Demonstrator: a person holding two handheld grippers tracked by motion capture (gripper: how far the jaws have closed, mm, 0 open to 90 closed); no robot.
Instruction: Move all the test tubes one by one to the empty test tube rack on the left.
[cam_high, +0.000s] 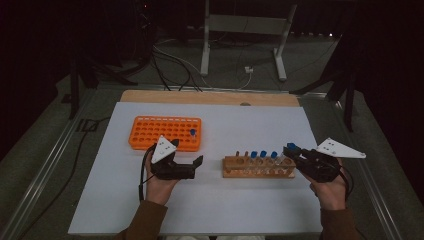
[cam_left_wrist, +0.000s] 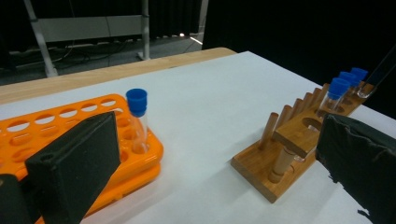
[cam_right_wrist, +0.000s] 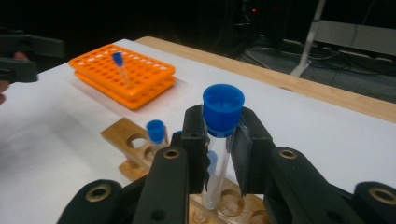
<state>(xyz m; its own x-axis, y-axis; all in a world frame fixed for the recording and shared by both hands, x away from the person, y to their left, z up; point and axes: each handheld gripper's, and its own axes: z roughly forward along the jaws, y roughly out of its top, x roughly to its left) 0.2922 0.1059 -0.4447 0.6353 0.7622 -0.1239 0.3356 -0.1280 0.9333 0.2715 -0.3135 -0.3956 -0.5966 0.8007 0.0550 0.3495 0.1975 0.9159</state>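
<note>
The right hand-held gripper (cam_right_wrist: 219, 154) was clamped on a blue-capped test tube (cam_right_wrist: 219, 140), held upright just above the right end of the wooden rack (cam_high: 258, 169). The left hand-held gripper (cam_high: 192, 162), jaws apart and empty, hovered beside the orange rack (cam_high: 165, 132) on the table (cam_high: 250, 210).

Bare table (cam_high: 220, 120) is lying open between the orange rack (cam_high: 165, 133) and wooden rack (cam_high: 257, 167), whose capped tubes (cam_high: 263, 154) are blocking low passes.
</note>
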